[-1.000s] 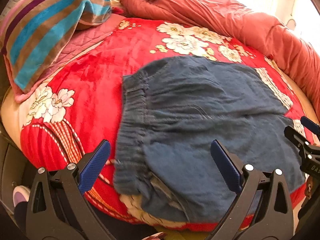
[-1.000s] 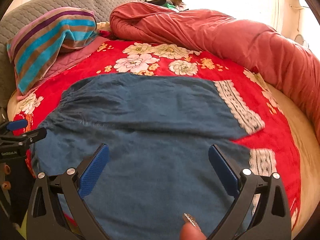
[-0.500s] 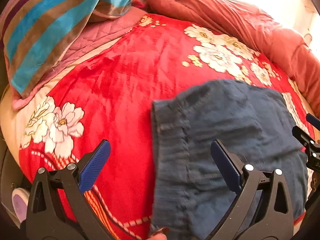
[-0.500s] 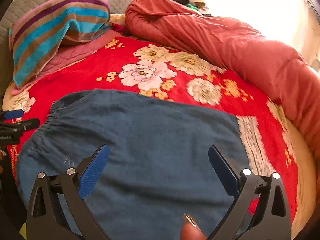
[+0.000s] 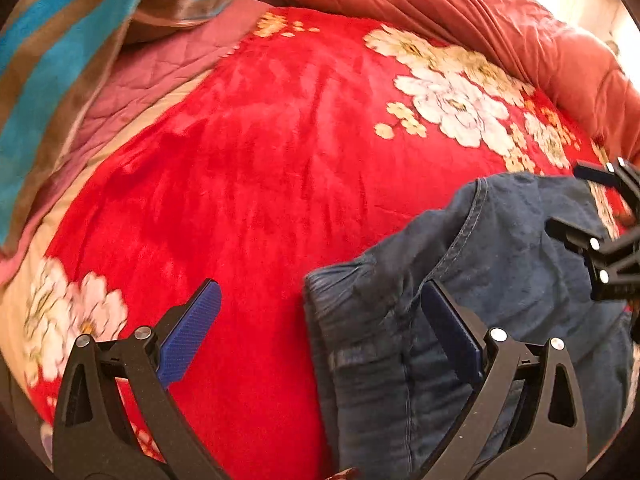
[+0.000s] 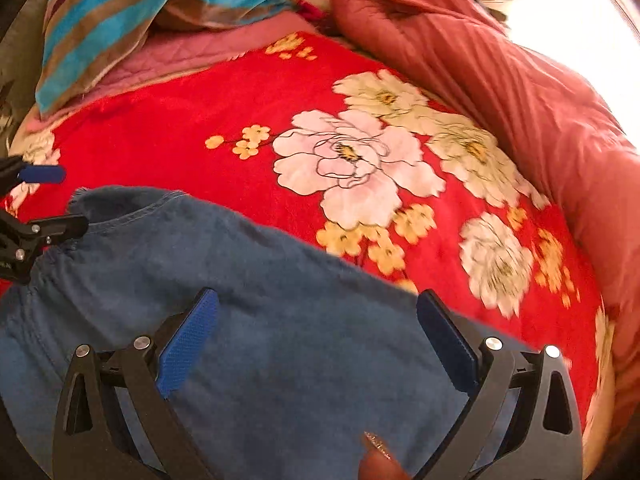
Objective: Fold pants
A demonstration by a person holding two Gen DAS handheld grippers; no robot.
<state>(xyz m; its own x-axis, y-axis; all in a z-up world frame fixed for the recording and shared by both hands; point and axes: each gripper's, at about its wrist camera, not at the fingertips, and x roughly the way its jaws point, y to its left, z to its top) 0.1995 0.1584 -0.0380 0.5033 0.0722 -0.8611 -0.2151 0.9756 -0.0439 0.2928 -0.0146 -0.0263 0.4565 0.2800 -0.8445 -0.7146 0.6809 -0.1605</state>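
Red floral blanket (image 6: pixel 248 92) bears blue pants (image 6: pixel 280 340) beneath both spread hand-held grippers.

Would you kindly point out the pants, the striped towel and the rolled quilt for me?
pants (image 6: pixel 304 352), right wrist view, on the flat denim middle.
striped towel (image 6: pixel 132 12), right wrist view, on a turquoise stripe.
rolled quilt (image 6: pixel 500 92), right wrist view, on its ribbed side.
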